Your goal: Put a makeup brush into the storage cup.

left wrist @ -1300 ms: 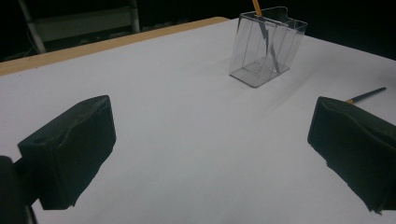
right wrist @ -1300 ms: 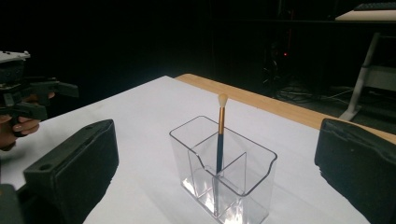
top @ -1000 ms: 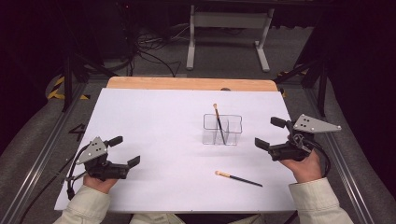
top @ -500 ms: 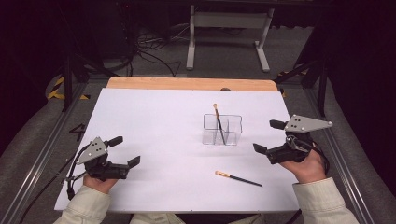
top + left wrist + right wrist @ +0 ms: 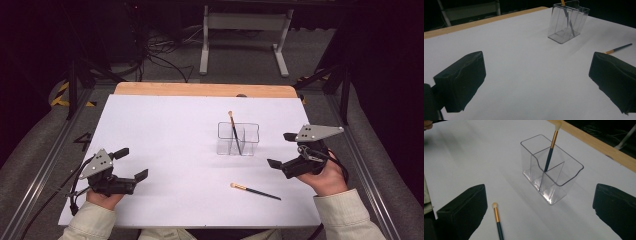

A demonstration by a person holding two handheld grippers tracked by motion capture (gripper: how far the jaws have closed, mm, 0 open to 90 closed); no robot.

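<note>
A clear divided organizer (image 5: 239, 140) (image 5: 567, 23) (image 5: 551, 173) stands right of the middle of the white table (image 5: 165, 130). One dark-handled brush (image 5: 233, 131) (image 5: 549, 152) leans inside it, pale tip up. A second brush (image 5: 255, 190) (image 5: 617, 48) (image 5: 497, 220) lies flat in front of it, toward the near edge. My right gripper (image 5: 281, 150) (image 5: 540, 210) hovers open just right of the organizer, with the lying brush low between its jaws in the right gripper view. At the near left, my left gripper (image 5: 131, 164) (image 5: 536, 82) is open and holds nothing.
A wooden strip (image 5: 205, 90) runs along the table's far edge. Metal rails (image 5: 45, 165) flank both sides. Behind the table stand a grey frame (image 5: 245, 30) and loose cables (image 5: 160, 60) on the floor.
My right gripper has drifted a little left and toward the person, still open. The left gripper and both brushes have stayed put.
</note>
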